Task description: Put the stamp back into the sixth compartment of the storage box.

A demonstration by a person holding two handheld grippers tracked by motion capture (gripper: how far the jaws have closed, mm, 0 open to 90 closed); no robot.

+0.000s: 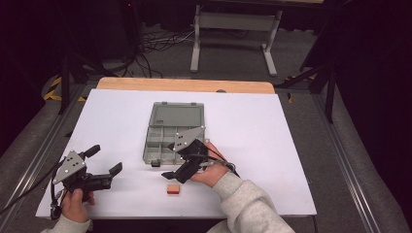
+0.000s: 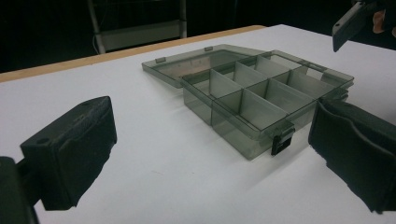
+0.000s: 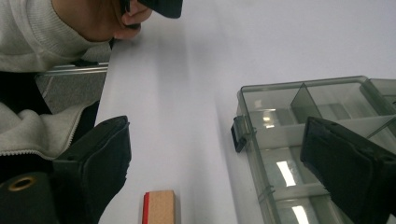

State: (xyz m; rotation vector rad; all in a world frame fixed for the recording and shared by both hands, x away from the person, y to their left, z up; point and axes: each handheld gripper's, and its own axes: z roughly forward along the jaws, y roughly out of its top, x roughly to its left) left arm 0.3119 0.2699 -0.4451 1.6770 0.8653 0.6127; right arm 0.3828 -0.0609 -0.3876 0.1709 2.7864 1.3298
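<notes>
White table [image 1: 272,145]: wooden block [image 1: 173,189] flat, long axis left-right; right gripper [image 1: 172,166] spread, empty, above it.

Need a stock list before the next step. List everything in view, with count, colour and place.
Box: one, clear grey plastic, lid open, middle of the table; its compartments look empty.
Block: one, tan wood with a red edge, near side of the table, in front of the box.
Table: one, white top with a wooden far edge.
Stand: one, pale grey metal, on the floor beyond the table.
Cables: several, black, on the floor behind the table.
Left gripper: one, black, jaws open, near left corner.
Right gripper: one, black, jaws open, between box and block.
</notes>
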